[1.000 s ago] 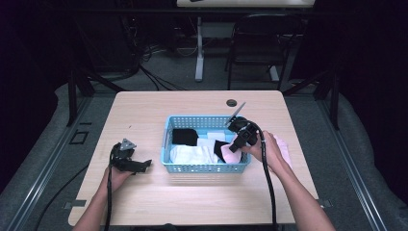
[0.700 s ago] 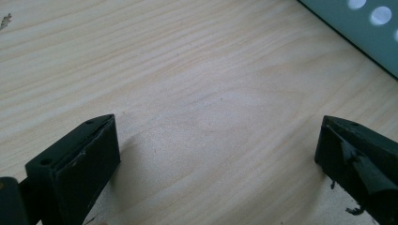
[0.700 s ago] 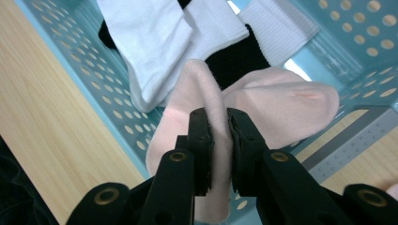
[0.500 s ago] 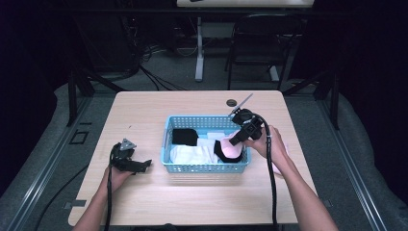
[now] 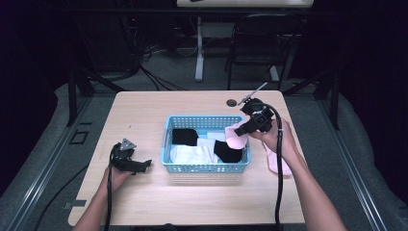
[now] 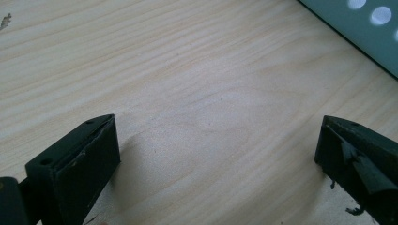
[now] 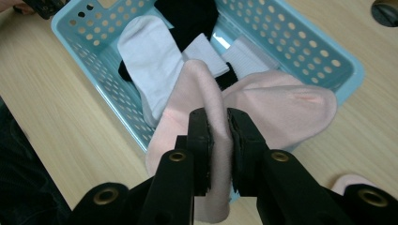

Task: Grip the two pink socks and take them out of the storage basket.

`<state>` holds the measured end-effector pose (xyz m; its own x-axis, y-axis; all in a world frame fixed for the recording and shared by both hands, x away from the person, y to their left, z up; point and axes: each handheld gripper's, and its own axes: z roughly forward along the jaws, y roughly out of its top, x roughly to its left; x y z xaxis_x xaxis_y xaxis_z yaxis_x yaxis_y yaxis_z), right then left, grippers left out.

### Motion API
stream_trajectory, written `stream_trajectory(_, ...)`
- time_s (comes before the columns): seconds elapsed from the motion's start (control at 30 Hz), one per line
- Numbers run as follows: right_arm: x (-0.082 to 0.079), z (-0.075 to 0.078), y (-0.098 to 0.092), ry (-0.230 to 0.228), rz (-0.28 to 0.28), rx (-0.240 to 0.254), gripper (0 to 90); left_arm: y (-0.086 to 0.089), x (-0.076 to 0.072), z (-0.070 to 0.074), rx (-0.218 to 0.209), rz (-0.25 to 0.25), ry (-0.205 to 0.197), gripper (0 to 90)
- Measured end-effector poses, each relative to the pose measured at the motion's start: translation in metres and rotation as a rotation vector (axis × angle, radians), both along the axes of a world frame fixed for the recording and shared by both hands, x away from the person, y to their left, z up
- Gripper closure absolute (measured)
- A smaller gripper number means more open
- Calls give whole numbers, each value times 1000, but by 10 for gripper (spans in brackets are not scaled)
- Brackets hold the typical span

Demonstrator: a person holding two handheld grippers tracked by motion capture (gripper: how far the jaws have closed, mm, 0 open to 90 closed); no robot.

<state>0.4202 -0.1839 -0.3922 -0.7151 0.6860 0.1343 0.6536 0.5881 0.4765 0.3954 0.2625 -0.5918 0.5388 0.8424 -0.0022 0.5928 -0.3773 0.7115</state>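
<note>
A light blue perforated basket [image 5: 169, 126] [image 7: 300, 42] stands mid-table with white socks [image 5: 190, 154] [image 7: 150, 49] and black socks [image 5: 184, 136] [image 7: 187, 14] inside. My right gripper [image 5: 240, 131] [image 7: 219, 133] is shut on a pink sock [image 5: 235, 135] [image 7: 272, 101], held above the basket's right rim. A second pink sock [image 5: 276, 161] [image 7: 349, 180] lies on the table right of the basket, under my right hand. My left gripper [image 5: 144, 164] [image 6: 216, 154] rests on the table left of the basket, its jaws wide apart with bare wood between them.
The wooden table [image 5: 144, 110] has a dark round grommet [image 5: 232, 102] [image 7: 386, 11] behind the basket. A chair [image 5: 260, 38] and cables stand on the floor beyond the table's far edge. The basket's wall [image 6: 356, 33] lies just ahead of my left gripper.
My right gripper has risen with the pink sock, drawing it up out of the basket toward the right rim. The left gripper has stayed in place.
</note>
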Motion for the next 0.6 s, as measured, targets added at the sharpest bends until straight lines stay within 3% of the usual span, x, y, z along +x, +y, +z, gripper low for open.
stream_trajectory(0.3, -4, 20, -25, -34, -47, 10, 800, 0, 0, 0, 0, 0, 0, 1)
stream_trajectory(0.6, -7, 26, -56, -55, -118, 17, 801, 0, 0, 0, 0, 0, 0, 2)
